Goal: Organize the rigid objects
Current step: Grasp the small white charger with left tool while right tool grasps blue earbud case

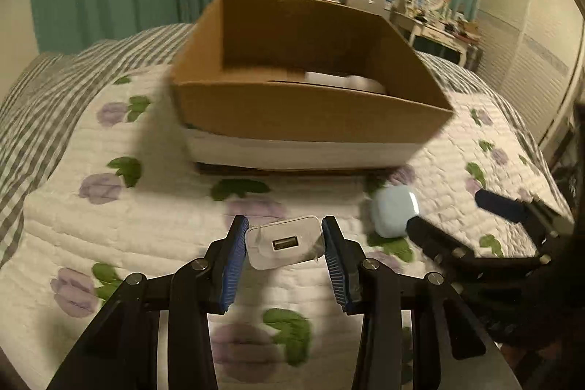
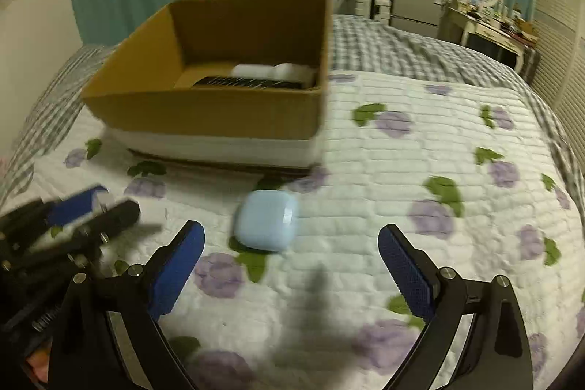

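My left gripper (image 1: 285, 245) is shut on a white USB charger (image 1: 285, 245) and holds it above the quilt, in front of the open cardboard box (image 1: 307, 114). The box (image 2: 204, 112) holds a white object (image 2: 272, 71) and a dark flat item (image 2: 248, 83). A light-blue earbud case (image 2: 266, 224) lies on the quilt in front of the box's right corner; it also shows in the left wrist view (image 1: 394, 211). My right gripper (image 2: 290, 256) is open just short of the case. It shows from the side in the left wrist view (image 1: 449, 212).
The box stands on a white and dark base on a floral quilt (image 2: 420, 152) over a checked bedspread (image 2: 395, 50). Green curtains, a wall TV, a small fridge and a cluttered dressing table stand behind the bed.
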`<move>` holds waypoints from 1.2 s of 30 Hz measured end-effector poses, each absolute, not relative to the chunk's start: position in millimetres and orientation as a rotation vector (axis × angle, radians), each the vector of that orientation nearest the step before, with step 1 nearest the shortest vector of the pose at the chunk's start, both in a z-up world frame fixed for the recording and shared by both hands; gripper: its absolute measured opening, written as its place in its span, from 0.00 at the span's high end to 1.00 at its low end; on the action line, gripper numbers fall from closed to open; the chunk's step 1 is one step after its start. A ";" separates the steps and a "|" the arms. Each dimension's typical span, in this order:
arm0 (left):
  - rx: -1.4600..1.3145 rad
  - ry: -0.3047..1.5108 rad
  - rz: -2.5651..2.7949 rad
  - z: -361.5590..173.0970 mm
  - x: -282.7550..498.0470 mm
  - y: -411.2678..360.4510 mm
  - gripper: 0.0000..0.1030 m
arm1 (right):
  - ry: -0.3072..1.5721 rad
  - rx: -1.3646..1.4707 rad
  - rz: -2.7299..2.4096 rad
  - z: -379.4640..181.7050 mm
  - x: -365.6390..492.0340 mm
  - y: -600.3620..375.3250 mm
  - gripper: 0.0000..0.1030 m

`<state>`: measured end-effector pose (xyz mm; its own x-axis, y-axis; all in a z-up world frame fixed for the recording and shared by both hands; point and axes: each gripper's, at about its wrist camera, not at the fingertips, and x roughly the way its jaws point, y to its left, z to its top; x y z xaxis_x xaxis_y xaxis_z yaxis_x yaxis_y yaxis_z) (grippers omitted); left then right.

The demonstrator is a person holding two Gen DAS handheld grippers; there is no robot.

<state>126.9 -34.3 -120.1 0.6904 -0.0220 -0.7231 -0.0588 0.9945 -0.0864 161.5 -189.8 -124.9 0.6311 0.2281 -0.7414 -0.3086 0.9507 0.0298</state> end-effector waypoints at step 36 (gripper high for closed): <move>-0.035 0.750 -0.052 -31.2 100.2 -43.0 0.61 | 0.740 -0.158 0.271 -45.9 121.3 -189.0 0.51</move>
<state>100.2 -43.0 -31.2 0.7307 -0.0599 -0.6801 0.0345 0.9981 -0.0508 121.3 -189.0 -45.9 0.7060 0.1875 -0.6829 -0.2981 0.9534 -0.0463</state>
